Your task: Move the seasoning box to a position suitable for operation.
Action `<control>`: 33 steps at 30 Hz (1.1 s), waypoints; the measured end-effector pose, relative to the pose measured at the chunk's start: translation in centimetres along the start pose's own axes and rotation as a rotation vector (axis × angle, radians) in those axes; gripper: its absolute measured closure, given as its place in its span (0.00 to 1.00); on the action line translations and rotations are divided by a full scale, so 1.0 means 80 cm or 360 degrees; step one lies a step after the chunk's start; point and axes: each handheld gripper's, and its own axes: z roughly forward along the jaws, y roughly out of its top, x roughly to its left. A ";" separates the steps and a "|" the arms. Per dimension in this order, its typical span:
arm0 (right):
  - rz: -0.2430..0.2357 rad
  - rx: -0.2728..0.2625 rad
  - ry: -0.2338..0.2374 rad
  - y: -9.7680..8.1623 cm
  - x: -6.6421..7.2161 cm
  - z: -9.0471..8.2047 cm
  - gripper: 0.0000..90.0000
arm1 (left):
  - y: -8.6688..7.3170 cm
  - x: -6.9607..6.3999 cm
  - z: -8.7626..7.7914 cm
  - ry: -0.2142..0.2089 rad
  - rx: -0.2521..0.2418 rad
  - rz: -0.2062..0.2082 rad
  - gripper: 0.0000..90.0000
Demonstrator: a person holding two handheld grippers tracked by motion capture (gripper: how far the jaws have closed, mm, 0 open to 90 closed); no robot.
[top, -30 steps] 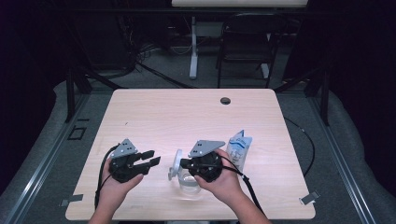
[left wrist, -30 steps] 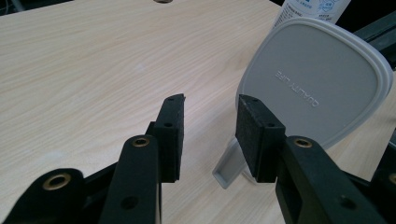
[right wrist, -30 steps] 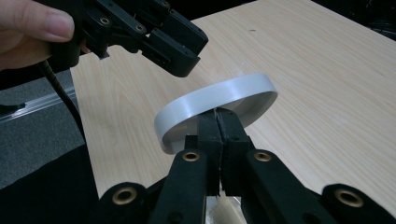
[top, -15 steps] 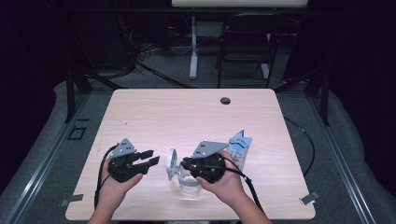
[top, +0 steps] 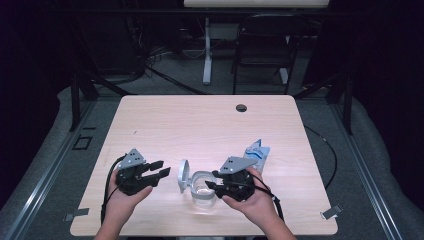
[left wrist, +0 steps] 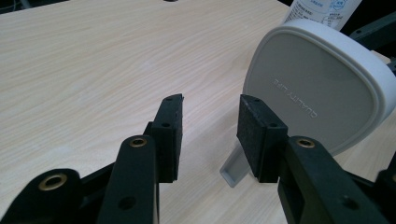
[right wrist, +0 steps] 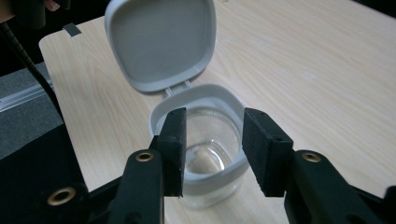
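Clear container (top: 204, 187) w/ lid (top: 183, 175) up sits btwn left gripper (top: 161, 169) & right gripper (top: 212, 179), both fingers apart.

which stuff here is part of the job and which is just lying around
In the job, by the look of it: clear container, its open lid, left gripper, right gripper.

Lying about: white pouch, tape strips on the floor.

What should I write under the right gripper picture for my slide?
Open right gripper poised over a clear container whose grey lid stands flipped open.
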 end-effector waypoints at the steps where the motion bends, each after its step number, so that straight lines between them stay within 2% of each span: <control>1: 0.0020 -0.0003 0.0009 -0.003 -0.002 -0.001 0.64 | 0.000 0.000 0.000 0.0000 0.0000 -0.0002 0.68; 2: 0.0018 -0.0032 0.0006 -0.007 -0.003 -0.002 0.63 | 0.000 0.000 0.000 0.0001 0.0000 -0.0005 0.68; 4: -0.0050 -0.0108 -0.0009 -0.012 -0.004 -0.006 0.63 | -0.001 0.001 0.001 0.0002 -0.0001 -0.0006 0.68; 5: -0.0067 -0.0097 -0.0009 -0.013 -0.005 -0.007 0.63 | -0.001 0.001 0.001 0.0002 -0.0001 -0.0009 0.68; 7: -0.0121 -0.0065 -0.0057 -0.017 -0.005 -0.009 0.61 | -0.001 0.002 0.001 0.0004 0.0004 -0.0007 0.68; 8: -0.0123 -0.0079 -0.0072 -0.019 -0.005 -0.010 0.60 | -0.002 0.002 0.001 0.0003 0.0003 -0.0010 0.68; 11: -0.0058 -0.0054 -0.0013 -0.027 -0.008 -0.013 0.61 | -0.002 0.003 0.002 0.0003 0.0004 -0.0009 0.67; 14: -0.0050 -0.0046 -0.0013 -0.038 -0.010 -0.014 0.61 | -0.003 0.004 0.002 0.0014 -0.0006 -0.0014 0.66; 16: -0.0067 -0.0067 -0.0046 -0.045 -0.011 -0.016 0.60 | -0.004 0.005 0.001 0.0018 -0.0012 -0.0007 0.65; 21: -0.0032 -0.0035 -0.0059 -0.058 -0.018 -0.021 0.54 | -0.004 0.007 0.002 0.0022 -0.0025 0.0007 0.63; 23: -0.0005 -0.0043 -0.0086 -0.063 -0.022 -0.023 0.48 | -0.005 0.008 0.002 0.0025 -0.0029 0.0007 0.62; 26: 0.0066 0.0009 -0.0085 -0.069 -0.030 -0.026 0.37 | -0.006 0.009 0.002 0.0032 -0.0024 0.0002 0.61; 28: 0.0092 0.0004 -0.0089 -0.074 -0.033 -0.026 0.31 | -0.006 0.010 0.002 0.0036 -0.0024 -0.0001 0.61; 33: 0.0147 0.0024 -0.0097 -0.086 -0.041 -0.024 0.21 | -0.007 0.012 0.002 0.0059 -0.0036 0.0004 0.57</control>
